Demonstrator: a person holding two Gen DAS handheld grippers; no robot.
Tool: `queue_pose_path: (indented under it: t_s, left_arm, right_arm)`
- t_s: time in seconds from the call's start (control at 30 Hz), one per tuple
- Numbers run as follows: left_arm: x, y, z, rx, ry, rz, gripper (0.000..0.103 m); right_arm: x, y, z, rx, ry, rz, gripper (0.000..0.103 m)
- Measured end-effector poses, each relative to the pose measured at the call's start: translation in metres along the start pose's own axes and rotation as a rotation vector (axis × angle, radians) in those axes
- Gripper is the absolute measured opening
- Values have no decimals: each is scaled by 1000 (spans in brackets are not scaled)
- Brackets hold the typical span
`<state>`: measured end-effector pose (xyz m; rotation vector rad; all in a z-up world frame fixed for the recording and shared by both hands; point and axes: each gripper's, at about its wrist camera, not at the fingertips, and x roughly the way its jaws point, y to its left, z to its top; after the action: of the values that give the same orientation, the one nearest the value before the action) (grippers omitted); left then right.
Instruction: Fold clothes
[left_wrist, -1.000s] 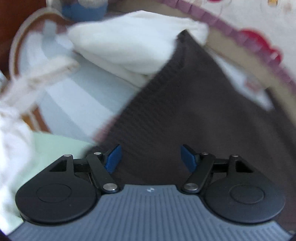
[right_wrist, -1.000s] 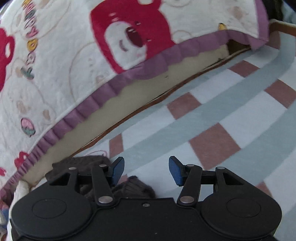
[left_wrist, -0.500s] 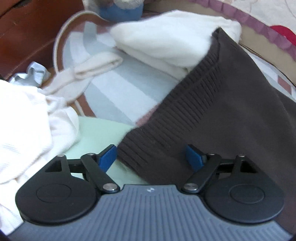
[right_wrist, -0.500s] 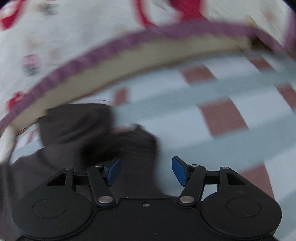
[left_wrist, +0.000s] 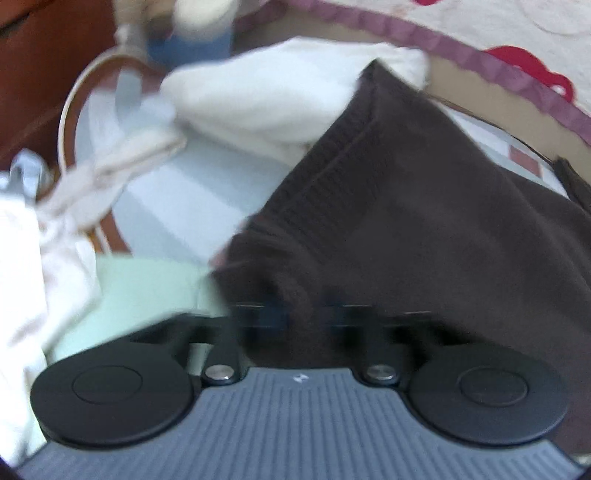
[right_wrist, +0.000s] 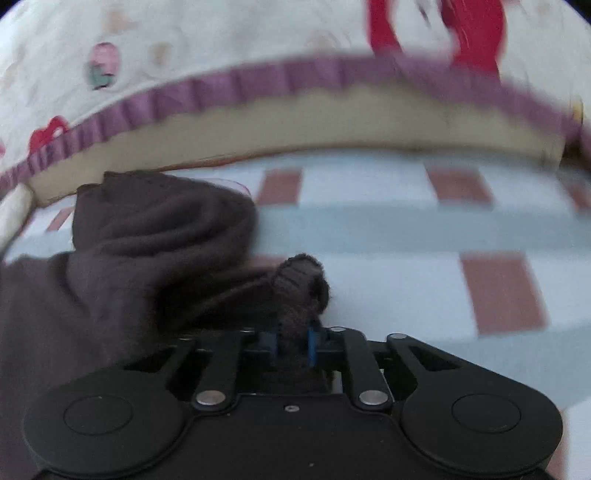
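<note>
A dark brown knit sweater (left_wrist: 424, 221) lies on the striped bed sheet (left_wrist: 173, 206). In the left wrist view my left gripper (left_wrist: 299, 317) has closed on the ribbed hem corner; its fingers are blurred and partly buried in the fabric. In the right wrist view my right gripper (right_wrist: 293, 343) is shut on a bunched ribbed edge of the sweater (right_wrist: 155, 258), which pokes up between the blue pads (right_wrist: 312, 345).
A folded white garment (left_wrist: 266, 96) lies beyond the sweater. Loose white clothes (left_wrist: 40, 266) and a pale green cloth (left_wrist: 144, 288) lie at left. A bear-print blanket with a purple frill (right_wrist: 258, 88) borders the checked sheet (right_wrist: 424, 236).
Both grippers went from open to shut on the brown sweater's edge. The right one moved left onto the bunched fabric; the left one moved onto the hem corner.
</note>
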<state>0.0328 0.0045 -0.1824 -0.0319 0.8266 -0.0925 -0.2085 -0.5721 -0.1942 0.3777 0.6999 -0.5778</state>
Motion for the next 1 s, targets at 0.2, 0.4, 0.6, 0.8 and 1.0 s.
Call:
queue_pose_path:
  t_s: [0.2, 0.4, 0.6, 0.8, 1.0]
  left_arm:
    - [-27, 19, 18, -7, -32, -70, 10]
    - [-8, 25, -3, -5, 108, -15, 13]
    - [-41, -1, 10, 116, 45, 114, 24]
    - [-65, -65, 51, 205, -7, 28, 54]
    - [-14, -164, 67, 163, 58, -382, 67]
  right_arm:
    - [-114, -22, 26, 141, -230, -315, 0]
    - [-71, -84, -10, 380, 8, -245, 6]
    - [-61, -48, 10, 284, -96, -66, 29]
    - [-28, 2, 76, 239, -44, 252, 73]
    - [-5, 18, 78, 234, -204, 287, 72]
